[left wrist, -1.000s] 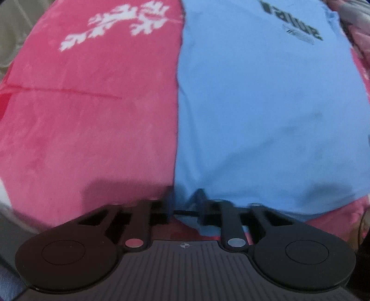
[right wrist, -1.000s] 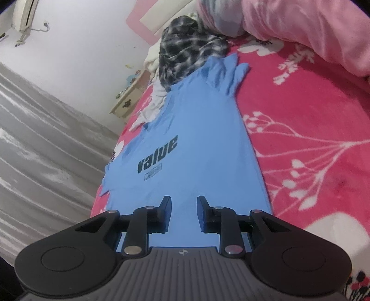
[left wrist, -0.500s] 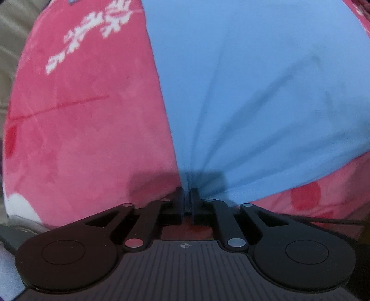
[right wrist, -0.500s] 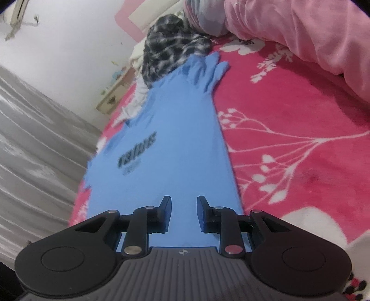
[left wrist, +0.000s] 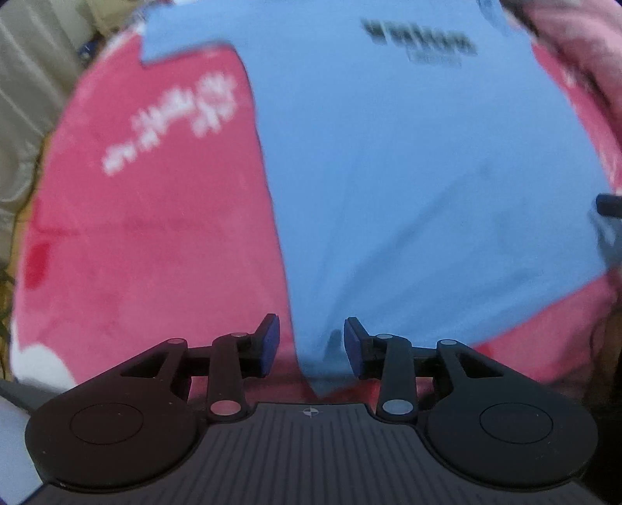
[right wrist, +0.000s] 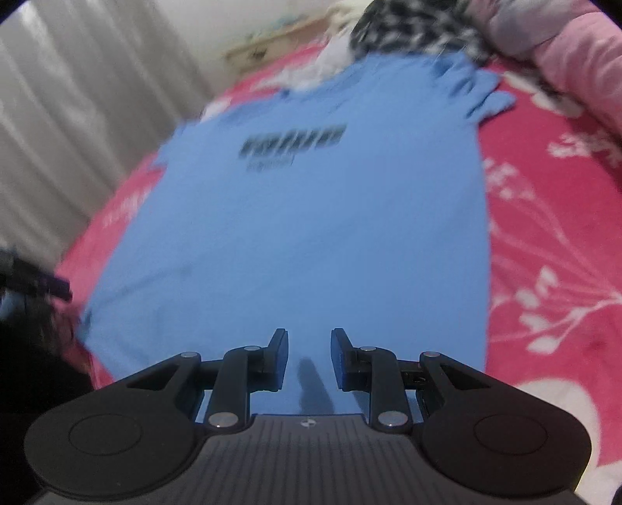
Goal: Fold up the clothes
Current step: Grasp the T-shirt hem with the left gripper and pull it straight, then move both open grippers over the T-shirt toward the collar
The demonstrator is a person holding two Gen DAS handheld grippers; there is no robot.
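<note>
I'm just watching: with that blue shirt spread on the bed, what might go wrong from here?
1. The left gripper has its jaws opening over the blue shirt's bottom corner; released, that corner may slump or wrinkle.
2. The right gripper is open above the hem, gripping nothing, so a fold may start uneven.
3. The checked garment lies at the collar end and may snag.

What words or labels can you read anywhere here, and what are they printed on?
Bold dark word on the chest of the blue T-shirt: too blurred to read in either view.
Small line of print under that word: too small and blurred.
Red floral blanket: white flower pattern only, no text.
Nothing else carries writing.
</note>
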